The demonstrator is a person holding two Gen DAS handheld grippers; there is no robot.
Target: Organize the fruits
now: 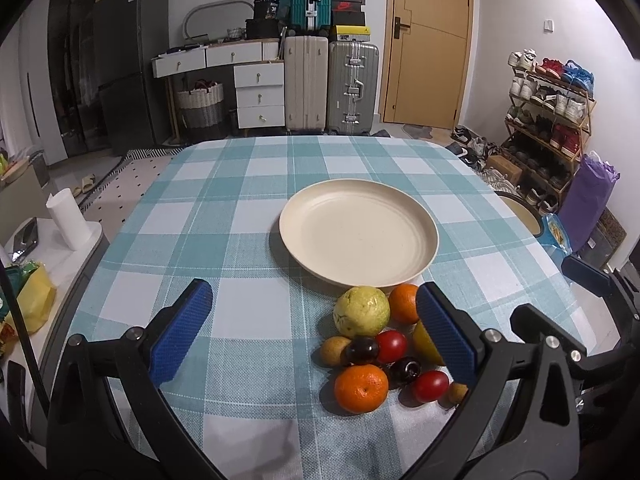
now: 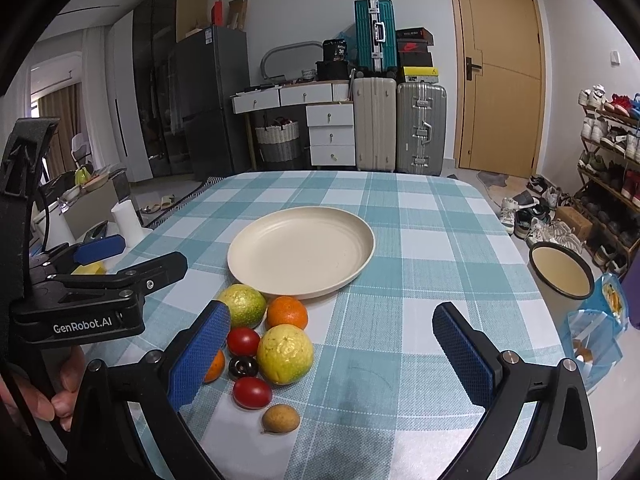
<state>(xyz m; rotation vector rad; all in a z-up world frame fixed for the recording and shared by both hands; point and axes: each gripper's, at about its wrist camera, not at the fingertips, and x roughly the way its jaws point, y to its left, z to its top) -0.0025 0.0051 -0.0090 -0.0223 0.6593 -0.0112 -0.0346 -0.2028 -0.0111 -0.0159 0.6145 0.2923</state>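
Note:
An empty cream plate sits mid-table on the checked cloth. A cluster of fruit lies just in front of it: a green guava, a yellow-green fruit, oranges, red tomatoes, dark plums and a small brown fruit. My left gripper is open and empty, the fruit near its right finger. My right gripper is open and empty, the fruit by its left finger.
The table has rounded edges. A cream bowl and a blue snack bag stand off its right side. A white roll and a yellow bag stand off the left side.

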